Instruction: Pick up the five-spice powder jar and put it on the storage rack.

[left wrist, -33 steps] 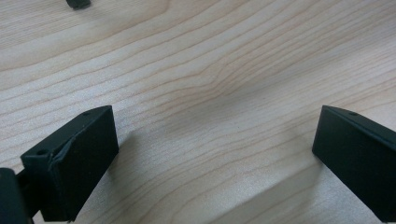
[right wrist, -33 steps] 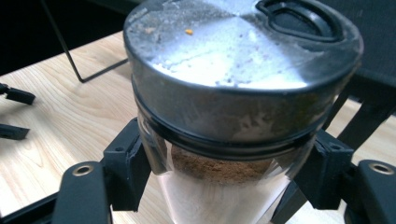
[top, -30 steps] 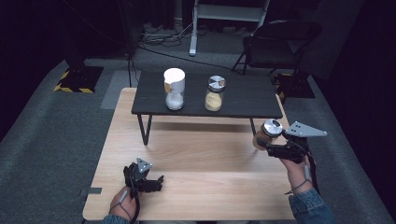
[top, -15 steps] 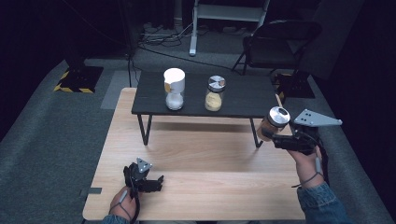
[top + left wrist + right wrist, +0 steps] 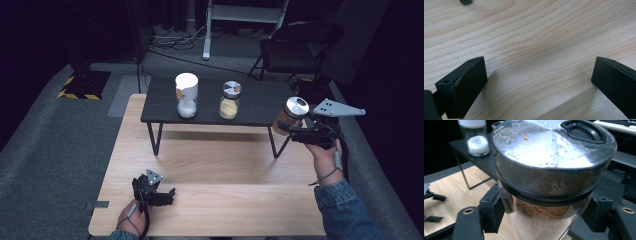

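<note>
Right gripper point(image 5: 287, 128) pinches the spice jar point(image 5: 290, 115) (silver lid); left gripper point(image 5: 170, 195) — jaws spread.

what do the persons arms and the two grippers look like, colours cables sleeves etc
Both grippers are black. The right gripper carries a grey three-cornered plate with small holes, and a dark cable runs along that hand. The left gripper has a smaller grey plate and blocky black jaws. The right forearm wears a blue denim sleeve.

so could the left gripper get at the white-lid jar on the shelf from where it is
Probably yes. The left gripper sits open and empty on the table, and the white-lid jar stands at the shelf's near left edge with bare wood between. It would need a long reach up.
</note>
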### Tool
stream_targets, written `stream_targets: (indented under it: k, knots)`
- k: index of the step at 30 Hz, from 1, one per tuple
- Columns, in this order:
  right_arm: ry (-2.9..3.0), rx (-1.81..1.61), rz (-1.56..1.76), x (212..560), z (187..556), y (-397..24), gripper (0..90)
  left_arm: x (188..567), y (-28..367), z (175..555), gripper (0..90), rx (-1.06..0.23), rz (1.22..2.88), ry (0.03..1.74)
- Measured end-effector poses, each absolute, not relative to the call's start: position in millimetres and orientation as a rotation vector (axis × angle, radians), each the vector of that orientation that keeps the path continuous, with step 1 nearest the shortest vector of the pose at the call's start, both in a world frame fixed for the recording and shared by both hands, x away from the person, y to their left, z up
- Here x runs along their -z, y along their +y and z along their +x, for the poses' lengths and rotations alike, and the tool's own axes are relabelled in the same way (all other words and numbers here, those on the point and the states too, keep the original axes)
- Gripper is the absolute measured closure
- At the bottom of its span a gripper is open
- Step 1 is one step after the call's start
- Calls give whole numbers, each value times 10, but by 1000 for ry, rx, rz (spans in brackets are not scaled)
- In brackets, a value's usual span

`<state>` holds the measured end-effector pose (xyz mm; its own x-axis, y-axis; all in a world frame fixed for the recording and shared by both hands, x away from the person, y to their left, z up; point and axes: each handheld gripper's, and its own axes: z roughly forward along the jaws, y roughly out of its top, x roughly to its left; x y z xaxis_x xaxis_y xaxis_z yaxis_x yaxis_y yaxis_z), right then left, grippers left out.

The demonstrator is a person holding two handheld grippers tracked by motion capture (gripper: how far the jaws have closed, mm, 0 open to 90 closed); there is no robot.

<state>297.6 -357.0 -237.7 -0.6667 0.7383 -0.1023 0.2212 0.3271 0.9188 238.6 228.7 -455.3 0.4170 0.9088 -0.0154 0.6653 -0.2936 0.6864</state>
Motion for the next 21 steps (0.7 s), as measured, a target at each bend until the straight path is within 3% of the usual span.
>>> stream_targets:
  k: [21]
  knots:
    - [2063, -1257, 929, 2384, 3502, -3195, 293, 4554, 2291, 2386, 2, -509, 2057, 1327]
